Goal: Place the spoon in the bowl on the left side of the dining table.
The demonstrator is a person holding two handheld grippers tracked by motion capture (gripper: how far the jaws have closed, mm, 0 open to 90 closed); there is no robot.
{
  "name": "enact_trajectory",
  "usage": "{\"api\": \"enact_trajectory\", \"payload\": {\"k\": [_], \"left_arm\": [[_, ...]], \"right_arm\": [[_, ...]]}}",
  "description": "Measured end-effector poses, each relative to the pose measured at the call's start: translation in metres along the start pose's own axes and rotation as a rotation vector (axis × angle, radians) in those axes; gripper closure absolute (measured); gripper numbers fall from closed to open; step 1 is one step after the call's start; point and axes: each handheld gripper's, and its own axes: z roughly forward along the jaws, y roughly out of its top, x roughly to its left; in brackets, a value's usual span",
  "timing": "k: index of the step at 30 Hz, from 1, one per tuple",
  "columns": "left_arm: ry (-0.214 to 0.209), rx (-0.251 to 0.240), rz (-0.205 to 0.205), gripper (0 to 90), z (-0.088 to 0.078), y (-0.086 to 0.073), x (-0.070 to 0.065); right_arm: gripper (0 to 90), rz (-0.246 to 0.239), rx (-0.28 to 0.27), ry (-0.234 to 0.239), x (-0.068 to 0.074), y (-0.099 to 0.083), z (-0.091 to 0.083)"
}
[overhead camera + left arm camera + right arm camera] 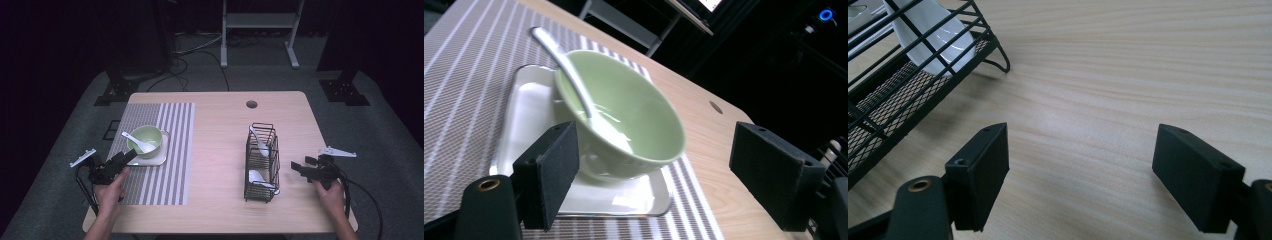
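My bowl (146, 139), pale green, sits upright on a white tray (152, 160) on the striped mat (172, 150); a white spoon (137, 141) leans inside, handle over the rim.

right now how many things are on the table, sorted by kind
white ceramic spoons: 3, one in the bowl, two in the rack
pale green bowl: 1
white square tray: 1
grey striped placemat: 1
black wire rack: 1
total: 7
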Motion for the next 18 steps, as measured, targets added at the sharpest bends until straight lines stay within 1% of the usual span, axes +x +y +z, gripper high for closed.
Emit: {"api": "enact_trajectory", "payload": {"k": [1,4,6,10,14,18], "left_arm": [[-0.006,0.007,0.015,18.5,0.0,0.0,-0.004],[-0.024,0.01,0.039,17.5,0.002,-0.001,-0.013],[-0.03,0.015,0.048,14.1,0.004,-0.002,-0.019],[-0.059,0.038,0.072,14.0,0.009,-0.005,-0.031],[-0.083,0.047,0.095,14.1,0.013,-0.008,-0.043],[-0.114,0.055,0.103,14.0,0.018,-0.01,-0.052]], "right_arm": [[21.4,-0.001,0.0,0.001,0.0,0.0,0.0],[21.4,0.0,0.002,0.003,0.0,0.0,0.0],[21.4,0.001,0.0,0.005,0.0,0.0,0.0],[21.4,0.0,-0.003,0.008,0.0,0.0,-0.001],[21.4,0.001,-0.005,0.012,0.0,0.0,-0.001],[21.3,0.002,-0.007,0.015,-0.001,0.0,-0.001]]}}
